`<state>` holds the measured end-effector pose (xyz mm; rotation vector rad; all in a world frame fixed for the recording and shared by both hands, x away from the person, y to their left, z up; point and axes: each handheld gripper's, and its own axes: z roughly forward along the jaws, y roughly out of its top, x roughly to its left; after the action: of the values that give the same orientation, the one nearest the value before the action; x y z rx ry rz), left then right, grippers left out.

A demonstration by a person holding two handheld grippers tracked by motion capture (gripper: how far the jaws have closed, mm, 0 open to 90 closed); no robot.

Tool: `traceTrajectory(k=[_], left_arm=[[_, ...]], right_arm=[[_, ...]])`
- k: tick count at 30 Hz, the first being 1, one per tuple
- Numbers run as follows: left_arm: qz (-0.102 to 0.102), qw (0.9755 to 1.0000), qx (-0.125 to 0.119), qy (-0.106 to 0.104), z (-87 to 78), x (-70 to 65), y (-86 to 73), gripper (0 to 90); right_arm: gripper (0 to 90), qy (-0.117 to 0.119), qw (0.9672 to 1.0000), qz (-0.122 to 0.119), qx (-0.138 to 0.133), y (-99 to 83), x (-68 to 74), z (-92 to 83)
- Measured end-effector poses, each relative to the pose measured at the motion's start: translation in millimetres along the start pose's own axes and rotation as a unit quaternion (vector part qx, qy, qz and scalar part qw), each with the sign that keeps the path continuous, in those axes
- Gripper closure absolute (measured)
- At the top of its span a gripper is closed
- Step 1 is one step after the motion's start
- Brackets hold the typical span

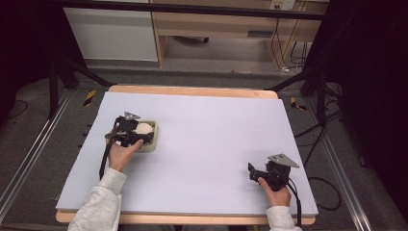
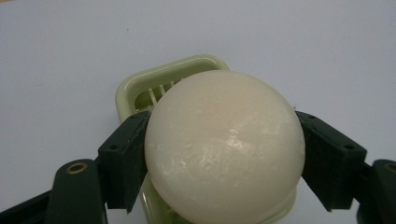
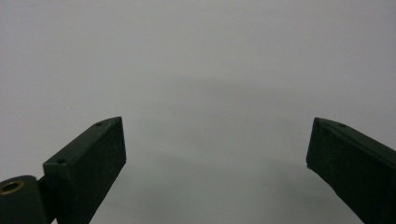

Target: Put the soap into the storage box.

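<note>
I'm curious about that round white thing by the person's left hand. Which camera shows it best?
The left gripper view: the white ball looms large, clamped between the black jaws above a pale green dish. The high view shows it small, partly hidden by the left gripper.

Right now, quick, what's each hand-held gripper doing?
Left hand-held gripper: closed on the round white soap, over the pale green dish.
Right hand-held gripper: open, holding nothing, above the table.

A pale-topped wooden table (image 1: 202, 96) stands on grey floor (image 1: 29, 144), with wooden shelving (image 1: 216, 24) behind.
</note>
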<state>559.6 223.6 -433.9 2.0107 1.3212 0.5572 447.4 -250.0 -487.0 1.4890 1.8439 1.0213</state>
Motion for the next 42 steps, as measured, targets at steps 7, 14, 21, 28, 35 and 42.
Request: traceTrajectory(k=[7,14,21,28,35,42], left_arm=[[-0.001,1.0000,0.007,0.005,6.6,1.9,-0.8,24.4],[-0.001,0.9999,0.014,0.008,9.7,4.2,-2.7,24.4],[-0.001,0.9998,0.016,0.008,12.1,3.6,-3.6,24.4],[0.000,0.9997,0.021,0.009,15.2,2.2,-4.9,24.3],[0.002,0.9997,0.021,0.011,15.4,2.0,-5.2,24.3],[0.002,0.9998,0.019,0.010,15.4,2.1,-5.6,24.2]], right_arm=[[5.2,0.000,1.0000,0.000,0.000,0.0,0.2,0.0],[5.2,-0.001,1.0000,-0.002,-0.001,-0.1,0.1,0.1],[5.2,0.000,1.0000,-0.001,0.000,-0.1,-0.1,0.2],[5.2,-0.001,1.0000,-0.001,0.000,-0.1,0.2,0.2],[5.2,-0.001,1.0000,-0.001,0.000,-0.1,0.2,0.2],[5.2,-0.002,1.0000,-0.003,0.000,-0.1,0.1,0.1]])
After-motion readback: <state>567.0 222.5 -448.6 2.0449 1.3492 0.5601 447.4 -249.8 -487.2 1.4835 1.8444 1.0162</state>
